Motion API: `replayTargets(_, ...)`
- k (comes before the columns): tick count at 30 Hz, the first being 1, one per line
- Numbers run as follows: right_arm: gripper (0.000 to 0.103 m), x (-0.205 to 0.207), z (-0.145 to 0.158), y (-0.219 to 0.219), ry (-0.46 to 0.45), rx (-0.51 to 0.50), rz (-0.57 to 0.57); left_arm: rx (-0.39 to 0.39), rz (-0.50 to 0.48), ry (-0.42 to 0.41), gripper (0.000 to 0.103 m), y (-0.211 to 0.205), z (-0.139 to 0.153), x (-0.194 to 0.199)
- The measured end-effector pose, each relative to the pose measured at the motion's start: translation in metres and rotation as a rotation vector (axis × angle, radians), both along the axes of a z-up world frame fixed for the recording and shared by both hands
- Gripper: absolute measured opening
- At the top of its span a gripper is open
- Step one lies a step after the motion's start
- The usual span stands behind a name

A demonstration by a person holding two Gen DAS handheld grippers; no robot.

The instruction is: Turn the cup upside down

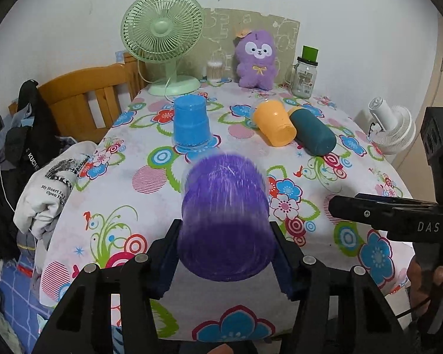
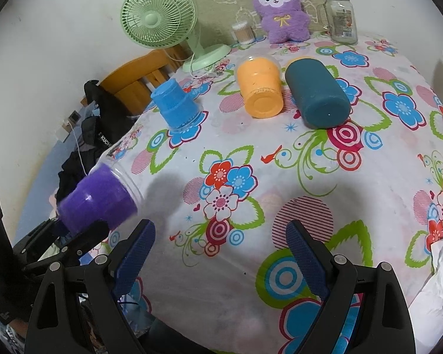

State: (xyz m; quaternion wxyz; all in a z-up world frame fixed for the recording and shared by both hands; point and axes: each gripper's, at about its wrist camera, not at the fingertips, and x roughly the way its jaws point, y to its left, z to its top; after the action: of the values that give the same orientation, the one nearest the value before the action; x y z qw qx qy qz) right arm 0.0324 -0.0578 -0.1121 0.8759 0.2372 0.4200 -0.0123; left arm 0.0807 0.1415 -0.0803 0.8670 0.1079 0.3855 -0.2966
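My left gripper (image 1: 226, 253) is shut on a purple cup (image 1: 226, 221) and holds it tilted above the flowered table, base toward me and mouth away. The cup is motion-blurred in the left wrist view. It also shows in the right wrist view (image 2: 99, 199), held at the far left. My right gripper (image 2: 221, 250) is open and empty above the table's near part; its finger shows in the left wrist view (image 1: 369, 214) to the right of the cup. A blue cup (image 1: 190, 125) stands upside down. An orange cup (image 1: 276, 124) and a dark teal cup (image 1: 313, 132) lie on their sides.
A green fan (image 1: 162, 38), a cotton swab jar (image 1: 215, 70), a purple plush toy (image 1: 258, 59) and a glass jar (image 1: 305, 73) stand along the table's (image 1: 138, 194) far edge. A wooden chair (image 1: 82, 97) and piled clothes (image 1: 38, 188) are at the left. A white fan (image 1: 394, 126) is at the right.
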Motion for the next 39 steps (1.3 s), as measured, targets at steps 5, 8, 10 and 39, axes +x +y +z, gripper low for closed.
replayTargets(5, 0.092, -0.002, 0.001, 0.000, -0.003, 0.001, 0.002, 0.003, -0.006, -0.014, 0.058, 0.000, 0.001, -0.002)
replayTargets(8, 0.092, -0.002, 0.000, 0.000, -0.001, 0.001, 0.005, 0.005, -0.002, -0.010, 0.058, -0.001, 0.002, -0.002)
replayTargets(10, 0.092, -0.002, 0.000, 0.000, -0.001, 0.001, 0.004, 0.003, -0.001, -0.010, 0.058, 0.000, 0.002, -0.002)
replayTargets(39, 0.092, 0.008, 0.024, 0.029, 0.001, -0.140, 0.020, -0.054, 0.049, -0.024, 0.096, 0.022, 0.019, 0.002)
